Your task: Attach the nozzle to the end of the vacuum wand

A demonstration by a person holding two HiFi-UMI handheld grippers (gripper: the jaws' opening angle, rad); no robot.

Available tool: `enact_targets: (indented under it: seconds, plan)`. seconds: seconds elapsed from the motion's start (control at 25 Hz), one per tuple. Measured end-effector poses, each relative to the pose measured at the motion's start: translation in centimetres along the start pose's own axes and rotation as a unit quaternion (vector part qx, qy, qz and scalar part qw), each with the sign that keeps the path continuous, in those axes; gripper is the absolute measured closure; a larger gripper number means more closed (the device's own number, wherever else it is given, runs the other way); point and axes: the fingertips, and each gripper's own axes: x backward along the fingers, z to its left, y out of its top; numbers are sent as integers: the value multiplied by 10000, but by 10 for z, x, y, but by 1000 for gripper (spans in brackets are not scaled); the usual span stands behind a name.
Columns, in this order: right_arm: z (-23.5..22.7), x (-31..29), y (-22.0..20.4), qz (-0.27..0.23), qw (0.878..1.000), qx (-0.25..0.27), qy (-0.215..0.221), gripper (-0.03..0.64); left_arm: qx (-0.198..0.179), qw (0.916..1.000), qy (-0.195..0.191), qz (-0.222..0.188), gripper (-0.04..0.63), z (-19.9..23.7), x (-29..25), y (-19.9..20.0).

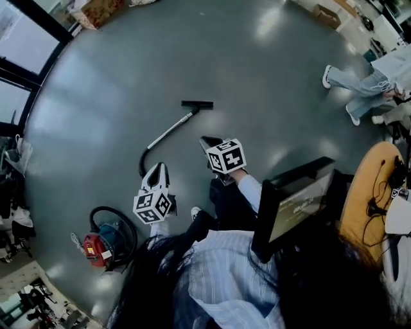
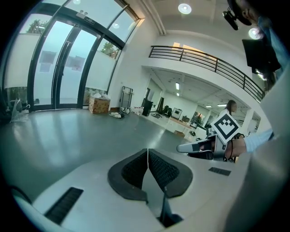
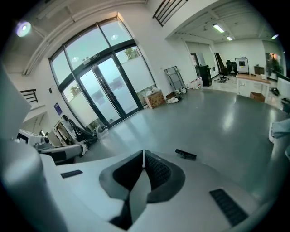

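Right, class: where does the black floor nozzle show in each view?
Head view: floor nozzle above centre, at the wand's end.
Left gripper view: not in it.
Right gripper view: floor nozzle just beyond the jaws, right of centre.
Shared landmark: the cardboard box by the glass doors.

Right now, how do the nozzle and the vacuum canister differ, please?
The nozzle is a flat black bar; the vacuum canister is rounded, red and blue. The nozzle lies at the wand's far end, the canister near the person's left side. Both rest on the floor.
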Motion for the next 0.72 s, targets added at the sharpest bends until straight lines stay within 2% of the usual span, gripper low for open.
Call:
enact_targets:
  seconds: [0.12,0.28,0.48,0.72]
  plan:
    - [32,11,-22,-44,10000,1,-54,595,-140,9997,-166,-96,581,-2,34,-2]
    - [83,29,-63,-106,9998,-120,-91,595,-213,9993,-285,-134,581,2,95,-23]
    - [145,54,-122,-119,9998,-143,-90,595,-9,9991,-424,-64,581,13,171,-70]
    - [184,101,-176,-92,9995,-72,-290,595,289,9974,-663,60,581,9,221,-119]
